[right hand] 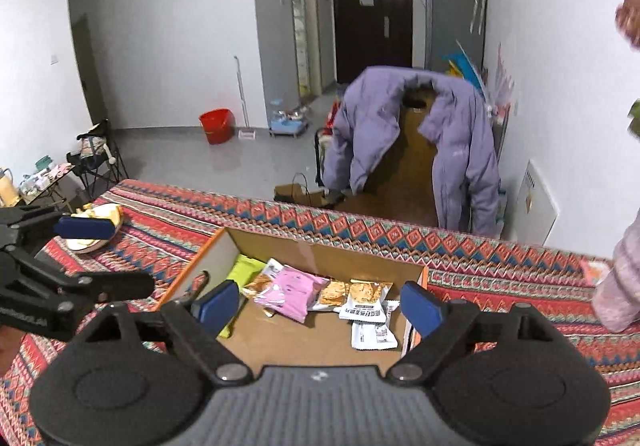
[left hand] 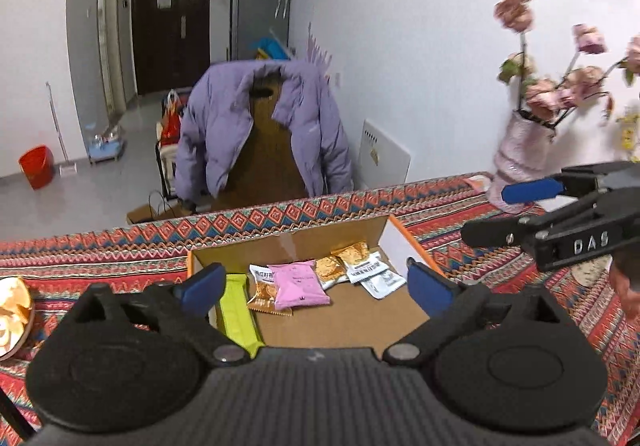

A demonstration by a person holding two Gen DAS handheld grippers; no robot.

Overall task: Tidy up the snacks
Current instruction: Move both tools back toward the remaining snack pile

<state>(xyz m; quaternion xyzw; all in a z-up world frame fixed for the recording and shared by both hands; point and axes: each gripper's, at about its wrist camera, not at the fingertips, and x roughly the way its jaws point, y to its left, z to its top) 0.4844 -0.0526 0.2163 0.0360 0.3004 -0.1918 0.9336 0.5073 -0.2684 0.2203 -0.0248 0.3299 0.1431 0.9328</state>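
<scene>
A white-walled room with a dark door fills the upper frame; below it a table (left hand: 120, 246) under a woven red-and-blue zigzag cloth crosses both views. At centre sits an open cardboard box (left hand: 344, 318), and the snacks lie inside it: a glossy pink packet (left hand: 298, 286), a flat lime-green bar (left hand: 238, 310), crinkly orange packets (left hand: 344, 262) and white sachets (left hand: 374, 274). The left gripper (left hand: 316, 286) hangs above the box with its blue pads spread wide and nothing between them; the right gripper (right hand: 320, 306) is likewise apart and empty. The packing looks nearly done. Any further packet should, I judge, be pinched by its flat middle and laid onto the bare cardboard floor, since the slick foil could slip.
</scene>
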